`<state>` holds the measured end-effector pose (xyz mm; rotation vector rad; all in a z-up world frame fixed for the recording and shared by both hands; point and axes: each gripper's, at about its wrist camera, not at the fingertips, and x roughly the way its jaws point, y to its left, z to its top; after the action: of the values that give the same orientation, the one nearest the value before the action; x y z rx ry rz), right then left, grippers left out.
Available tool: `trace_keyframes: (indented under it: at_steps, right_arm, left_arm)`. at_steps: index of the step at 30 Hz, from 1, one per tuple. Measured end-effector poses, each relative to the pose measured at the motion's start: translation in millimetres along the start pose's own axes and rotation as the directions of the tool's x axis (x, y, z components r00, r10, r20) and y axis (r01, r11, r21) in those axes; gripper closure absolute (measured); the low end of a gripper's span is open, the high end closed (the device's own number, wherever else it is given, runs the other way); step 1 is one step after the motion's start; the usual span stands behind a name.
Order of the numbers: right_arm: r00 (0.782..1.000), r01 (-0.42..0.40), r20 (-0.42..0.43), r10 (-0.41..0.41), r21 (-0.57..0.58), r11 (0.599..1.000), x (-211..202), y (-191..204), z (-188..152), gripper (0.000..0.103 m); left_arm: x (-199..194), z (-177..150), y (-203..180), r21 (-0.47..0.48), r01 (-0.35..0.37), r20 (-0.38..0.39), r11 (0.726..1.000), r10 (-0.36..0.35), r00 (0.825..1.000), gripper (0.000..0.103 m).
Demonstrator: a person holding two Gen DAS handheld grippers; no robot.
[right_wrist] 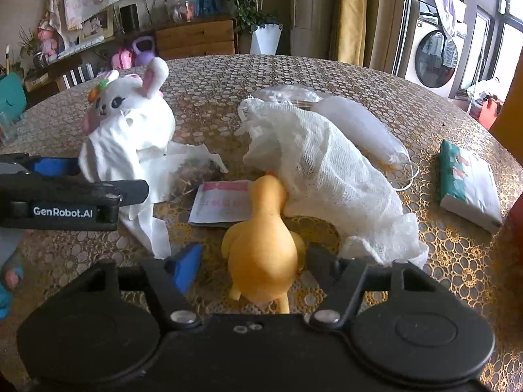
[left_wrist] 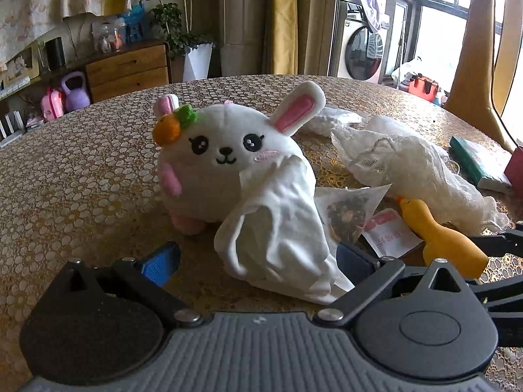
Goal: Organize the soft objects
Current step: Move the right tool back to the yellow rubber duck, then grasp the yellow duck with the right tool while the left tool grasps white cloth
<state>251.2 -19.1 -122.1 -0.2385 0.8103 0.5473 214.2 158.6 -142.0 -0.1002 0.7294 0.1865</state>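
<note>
We hold the right gripper [right_wrist: 250, 266] spread wide around the yellow rubber duck [right_wrist: 261, 241] on the round table [right_wrist: 441, 261] — its long axis runs straight ahead, beak toward the gauze cloth [right_wrist: 327, 170]. The left gripper [left_wrist: 258, 261], open too, straddles a white cloth [left_wrist: 281, 238] leaning on the plush bunny [left_wrist: 225, 150].

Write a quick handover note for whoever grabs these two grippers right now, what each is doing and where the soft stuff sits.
Left gripper: open, fingers either side of the white cloth draped against the plush bunny; not clamped.
Right gripper: open around the yellow rubber duck, not visibly squeezing it.
On the table: gauze cloth touches the duck's head; tea sachet and a pink-and-white packet lie between bunny and duck; tissue pack on the right.
Done: nothing looks grouped.
Left: grasp, then sort everything.
</note>
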Motion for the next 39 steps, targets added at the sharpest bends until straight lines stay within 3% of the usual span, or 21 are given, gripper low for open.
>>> trace_keyframes:
  at_steps: [2,4,9,12,14,16,22,39]
  right_arm:
    - [1.000,0.015,-0.002,-0.015,-0.008,1.000,1,1,0,0.042]
    - [1.000,0.028,0.006,-0.028,-0.015,0.999,1,2,0,0.046]
    - [0.998,0.064,0.017,-0.064,-0.016,0.998,-1,3,1,0.064]
    - [0.998,0.066,0.022,-0.066,-0.027,0.997,-3,5,1,0.068]
    - [0.996,0.082,0.025,-0.080,-0.050,0.995,-5,8,1,0.069]
    - [0.996,0.081,0.030,-0.079,-0.059,0.995,-8,10,0,0.069]
    - [0.998,0.048,0.037,-0.048,-0.015,0.999,-22,5,-1,0.071]
    - [0.991,-0.070,0.116,0.063,0.066,0.995,-105,-16,-12,0.071]
  left_arm:
    - [0,-1,-1,0.005,0.004,0.008,1.000,-0.004,1.000,0.006]
    - [-2,-1,-2,0.007,0.012,0.006,1.000,-0.012,1.000,0.025]
    - [-7,0,-9,0.020,0.016,0.012,1.000,-0.016,1.000,0.051]
    - [-10,1,-11,0.028,0.024,0.016,0.999,-0.025,1.000,0.070]
    - [-12,2,-11,0.026,0.019,0.019,0.999,-0.019,1.000,0.072]
    - [-14,4,-11,0.016,0.022,0.016,1.000,-0.022,1.000,0.084]
    - [-29,8,-10,0.005,0.035,0.039,0.999,-0.035,0.999,0.093]
    - [-107,36,-17,-0.015,0.125,0.146,0.992,-0.121,0.982,0.095]
